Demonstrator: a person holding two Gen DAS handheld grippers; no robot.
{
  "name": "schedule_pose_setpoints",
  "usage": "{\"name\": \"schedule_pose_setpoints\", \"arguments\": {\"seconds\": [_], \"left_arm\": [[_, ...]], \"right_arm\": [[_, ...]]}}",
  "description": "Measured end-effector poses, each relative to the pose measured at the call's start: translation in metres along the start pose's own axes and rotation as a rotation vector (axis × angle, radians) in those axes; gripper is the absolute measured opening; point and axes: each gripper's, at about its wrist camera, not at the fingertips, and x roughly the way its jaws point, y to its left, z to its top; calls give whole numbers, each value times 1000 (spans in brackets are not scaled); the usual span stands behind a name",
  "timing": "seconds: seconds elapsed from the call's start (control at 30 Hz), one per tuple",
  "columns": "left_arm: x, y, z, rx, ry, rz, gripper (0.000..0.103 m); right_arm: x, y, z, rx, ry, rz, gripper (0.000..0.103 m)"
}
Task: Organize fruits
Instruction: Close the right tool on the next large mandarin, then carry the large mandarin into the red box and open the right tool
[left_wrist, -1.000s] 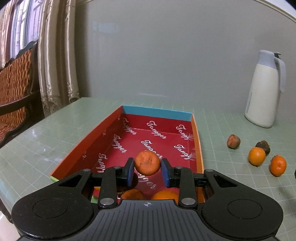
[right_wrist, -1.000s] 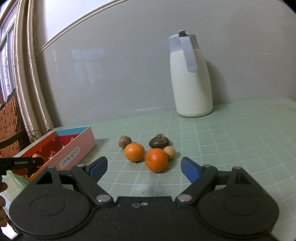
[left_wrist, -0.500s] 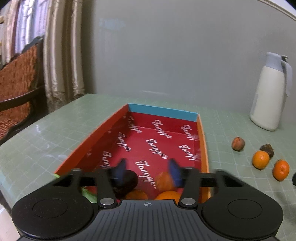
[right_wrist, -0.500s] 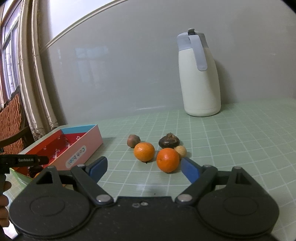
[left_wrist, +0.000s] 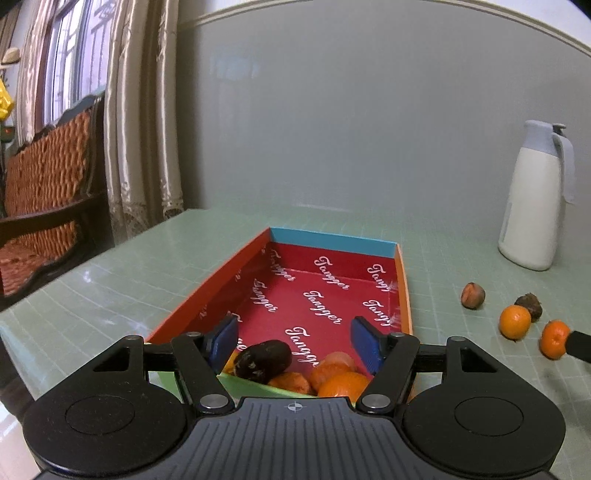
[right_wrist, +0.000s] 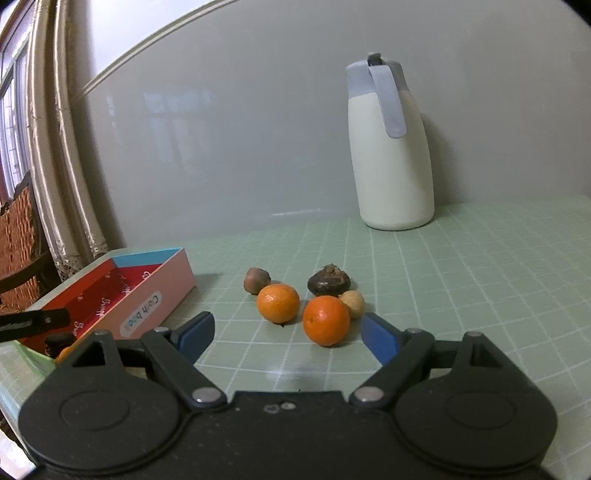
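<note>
Left wrist: left gripper (left_wrist: 293, 341) gapes over the box (left_wrist: 236, 275).

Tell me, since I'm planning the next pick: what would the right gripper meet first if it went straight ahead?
Most likely the nearer orange, which sits between the open right gripper fingers' line, slightly right of centre. The second orange lies just left and behind; depth is hard to judge.
</note>
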Motion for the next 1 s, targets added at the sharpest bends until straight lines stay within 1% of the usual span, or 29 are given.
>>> {"name": "schedule_pose_setpoints", "arguments": {"seconds": [0.03, 0.1, 0.17, 0.33, 0.4, 0.63, 0.7, 0.73, 0.8, 0.87, 1.0], "left_arm": [[-2, 1, -1, 3, -5, 2, 67], [-5, 3, -2, 3, -10, 5, 72], [-10, 6, -4, 1, -22, 13, 79], [-19, 14, -10, 19, -50, 45, 81], [-20, 19, -12, 12, -47, 48, 82], [-20, 34, -16, -7, -42, 77, 83], [-21, 37, -17, -12, -41, 83, 83], [-21, 39, -18, -13, -41, 86, 84], [-21, 40, -18, -11, -43, 95, 84], [-22, 43, -19, -13, -47, 104, 85], [-25, 50, -21, -26, -51, 128, 87]], "right_arm": [[2, 0, 1, 5, 6, -4, 86], [7, -1, 2, 11, 14, -16, 86], [12, -1, 3, 16, 26, -29, 85], [28, -8, 3, 55, 78, -54, 82], [34, -10, 5, 76, 97, -57, 77], [51, -14, 9, 105, 119, -97, 66], [56, -13, 9, 108, 132, -96, 59], [57, -13, 9, 108, 135, -97, 57], [58, -12, 9, 106, 140, -103, 45], [58, -11, 9, 99, 133, -112, 37], [57, -6, 8, 69, 135, -110, 36]]}}
